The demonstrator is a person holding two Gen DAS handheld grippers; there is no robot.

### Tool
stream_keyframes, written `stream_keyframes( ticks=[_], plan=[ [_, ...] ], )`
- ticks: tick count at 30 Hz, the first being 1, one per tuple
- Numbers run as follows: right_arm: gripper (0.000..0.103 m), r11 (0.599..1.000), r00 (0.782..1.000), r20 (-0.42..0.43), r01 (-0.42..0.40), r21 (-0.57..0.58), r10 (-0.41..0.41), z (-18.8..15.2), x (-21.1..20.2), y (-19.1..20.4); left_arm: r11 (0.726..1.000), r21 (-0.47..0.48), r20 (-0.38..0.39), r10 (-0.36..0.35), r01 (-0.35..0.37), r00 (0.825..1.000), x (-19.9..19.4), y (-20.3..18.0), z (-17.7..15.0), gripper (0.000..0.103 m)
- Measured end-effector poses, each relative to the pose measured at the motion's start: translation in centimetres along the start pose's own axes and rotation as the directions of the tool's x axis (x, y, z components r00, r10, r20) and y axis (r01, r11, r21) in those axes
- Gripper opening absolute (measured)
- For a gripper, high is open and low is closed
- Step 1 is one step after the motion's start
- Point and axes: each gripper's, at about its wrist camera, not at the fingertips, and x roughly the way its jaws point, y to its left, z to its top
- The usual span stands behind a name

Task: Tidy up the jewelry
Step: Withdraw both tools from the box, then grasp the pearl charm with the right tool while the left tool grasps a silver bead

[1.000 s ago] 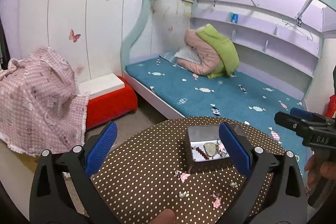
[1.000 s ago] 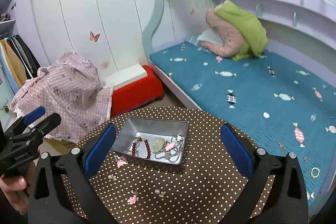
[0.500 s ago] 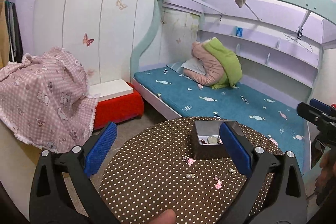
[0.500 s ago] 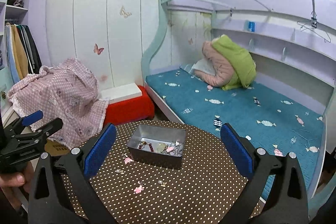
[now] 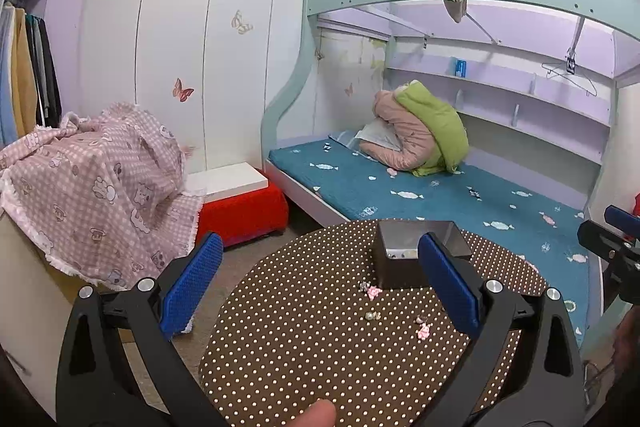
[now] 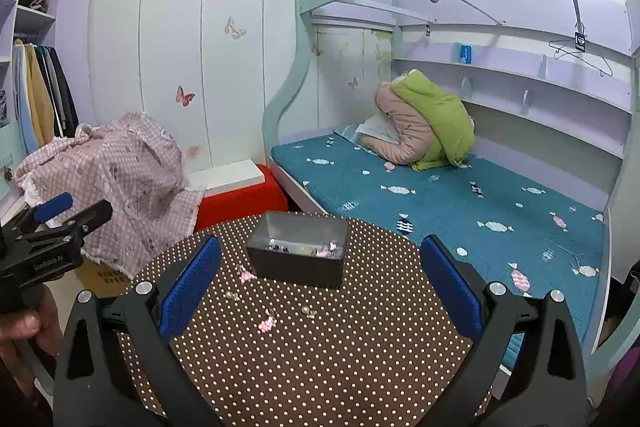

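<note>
Jewelry pieces, small pink and pearly [image 6: 267,324], lie scattered at six o'clock of grey metal tin [image 6: 297,255]; left gripper [image 5: 320,291] and right gripper [image 6: 320,287] gape, empty.

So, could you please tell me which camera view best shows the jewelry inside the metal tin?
The right wrist view: the metal tin sits unobstructed, with beads and a pink piece visible inside. In the left wrist view a tool finger covers part of the tin, and its contents barely show.
</note>
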Motion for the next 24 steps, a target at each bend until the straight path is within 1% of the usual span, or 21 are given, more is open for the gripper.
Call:
stream_keyframes(
  ticks=[8,13,14,16,17,18,21,22,24],
  plan=[
    [0.096,1.0,0.997,-0.077,-0.001,-0.011,0.0,-2.0,2.0,-0.2,1.0,0.007,-0.059,-0.004,0.004,0.998,1.1,-0.3,-2.5,0.098],
    [0.096,1.0,0.986,-0.164,-0.012,-0.029,0.007,-3.7,4.7,-0.3,1.0,0.024,-0.106,-0.006,0.008,0.994,2.8,-0.6,-4.2,0.098],
    [0.096,0.999,0.982,-0.189,-0.017,-0.033,0.01,-4.1,5.4,-0.3,1.0,0.027,-0.115,-0.003,0.007,0.993,3.2,-0.7,-4.5,0.098],
    [0.096,0.999,0.964,-0.264,-0.031,-0.039,0.02,-5.3,7.6,-0.5,0.999,0.038,-0.145,-0.002,0.008,0.989,4.2,-0.8,-5.3,0.098],
    [0.096,0.998,0.958,-0.287,-0.035,-0.044,0.021,-5.7,8.4,-0.5,0.999,0.045,-0.16,-0.001,0.008,0.987,4.8,-1.0,-5.8,0.098],
    [0.096,0.997,0.946,-0.324,-0.042,-0.058,0.021,-6.4,9.8,-0.5,0.998,0.055,-0.179,0.004,0.006,0.984,5.6,-1.1,-6.3,0.098],
    [0.095,0.995,0.923,-0.383,-0.068,-0.072,0.036,-7.7,12.5,-0.3,0.997,0.073,-0.221,0.01,0.006,0.975,7.4,-1.3,-7.6,0.098],
    [0.092,0.994,0.913,-0.406,-0.077,-0.076,0.04,-8.0,13.6,-0.2,0.997,0.075,-0.23,0.011,0.006,0.973,7.9,-1.3,-7.9,0.098],
    [0.083,0.992,0.901,-0.432,-0.097,-0.087,0.05,-8.4,15.2,0.0,0.996,0.086,-0.257,0.013,0.009,0.966,9.2,-1.4,-8.6,0.098]
  ],
)
